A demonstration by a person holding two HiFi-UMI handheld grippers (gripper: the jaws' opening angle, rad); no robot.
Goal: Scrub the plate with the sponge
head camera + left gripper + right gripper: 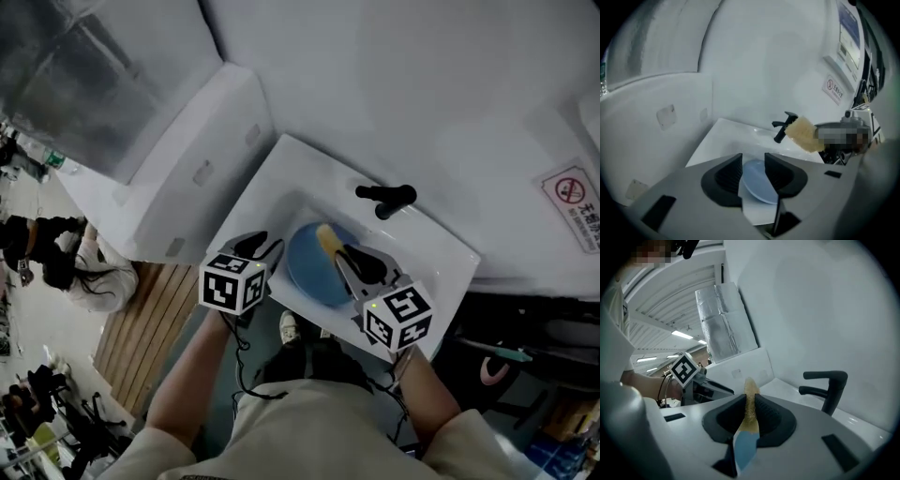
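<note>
A round blue plate (pixel 314 267) lies in the white sink (pixel 281 173) under a black faucet (pixel 384 197). My right gripper (pixel 345 255) is shut on a yellow sponge (pixel 327 238) and holds it just over the plate's far side. In the right gripper view the sponge (pixel 750 389) stands pinched on edge between the pads, with blue plate (pixel 743 448) showing below. My left gripper (pixel 255 246) hovers at the sink's left rim, open. In the left gripper view the plate (pixel 757 183) shows beyond the open left gripper (pixel 753 165), with nothing gripped. The sponge (pixel 804 134) is visible to the right there.
A white boxed partition (pixel 187 159) stands left of the sink, with a wall behind. Wooden slats (pixel 150 319) cover the floor at the left. A no-smoking sign (pixel 574 202) hangs at the right. The faucet (pixel 829 387) rises close on the right gripper's right.
</note>
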